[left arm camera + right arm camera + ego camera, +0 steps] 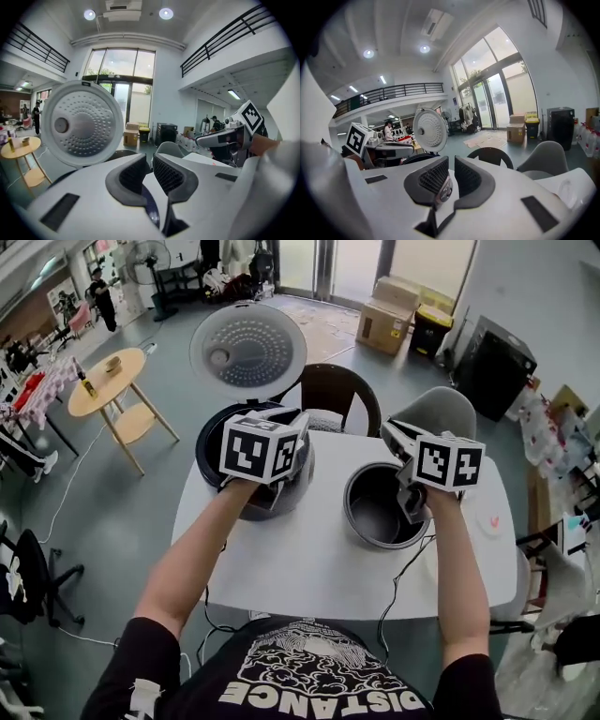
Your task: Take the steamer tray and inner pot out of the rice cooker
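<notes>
The left claw [152, 165] is closed nearly together on a thin dark edge that runs down between its pads. From the head view this looks to be the rim of the grey steamer tray [296, 489], which hangs just under that claw, in front of the black rice cooker [212, 442] whose lid [247, 345] stands open beyond it. The right claw [451, 172] is pinched on a shiny metal lip, the rim of the inner pot [354, 521]. The pot lies below and to the inner side of that claw, over the white counter [309, 568] and apart from the cooker; I cannot tell whether its base touches the counter. The tray is likely light and stiff, so a rim pinch should carry it, though held at one edge it will want to tip away from the claw. The pot is probably the heavier piece, rigid, with a smooth coated wall that could slide between the pads. A one-sided rim hold puts its weight off to one side, so it may swing or slip if tilted. The sound hold on either is the rim, pads deep over the lip, with the piece kept level and set down gently, since a dent or a scratched coating is the likely harm.
</notes>
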Demonstrator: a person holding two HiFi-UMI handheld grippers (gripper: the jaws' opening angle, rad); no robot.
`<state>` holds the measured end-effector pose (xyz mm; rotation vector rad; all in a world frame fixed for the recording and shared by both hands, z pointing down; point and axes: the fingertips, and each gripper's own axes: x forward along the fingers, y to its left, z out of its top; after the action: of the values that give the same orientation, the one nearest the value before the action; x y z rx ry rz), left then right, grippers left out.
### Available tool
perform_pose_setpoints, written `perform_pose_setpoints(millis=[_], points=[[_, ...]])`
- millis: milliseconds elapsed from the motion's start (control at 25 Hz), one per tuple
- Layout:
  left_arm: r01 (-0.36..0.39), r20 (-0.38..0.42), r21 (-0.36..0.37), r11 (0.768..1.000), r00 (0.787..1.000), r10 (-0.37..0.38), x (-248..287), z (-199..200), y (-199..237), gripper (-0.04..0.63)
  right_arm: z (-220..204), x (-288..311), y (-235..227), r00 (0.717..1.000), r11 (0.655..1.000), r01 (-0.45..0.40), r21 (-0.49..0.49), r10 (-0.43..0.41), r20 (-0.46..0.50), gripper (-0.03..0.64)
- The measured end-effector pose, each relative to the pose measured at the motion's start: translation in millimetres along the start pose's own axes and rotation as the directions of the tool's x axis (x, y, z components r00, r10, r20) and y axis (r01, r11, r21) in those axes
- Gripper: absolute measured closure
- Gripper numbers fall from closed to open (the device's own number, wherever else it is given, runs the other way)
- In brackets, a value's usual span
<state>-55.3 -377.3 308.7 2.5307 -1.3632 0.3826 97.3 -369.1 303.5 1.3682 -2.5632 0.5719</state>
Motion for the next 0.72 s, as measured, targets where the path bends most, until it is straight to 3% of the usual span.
perform_pose_setpoints(millis=[240,440,720], points=[[-0.115,0.085,-0.006,0.993,0.99,0.115,-62.0,8.9,64.5,0.557,12.5,36.9,66.5,0.999,0.995,-0.004,-0.097,0.009,0.053,0.58],[-0.205,0.118,0.057,0.977,0.973,0.197,-97.1,2.8,99.5,0.571,14.1,48.0,96.3,0.995,0.986,0.029,-0.167,-0.012,0.101,0.589],[-0.242,0.136,0.039,0.969,0.962,0.235,-124.4,-8.1,122.1,0.58,12.1,45.7,108.3,0.989,0.983,0.05,-0.175,-0.024,0.149,0.603]])
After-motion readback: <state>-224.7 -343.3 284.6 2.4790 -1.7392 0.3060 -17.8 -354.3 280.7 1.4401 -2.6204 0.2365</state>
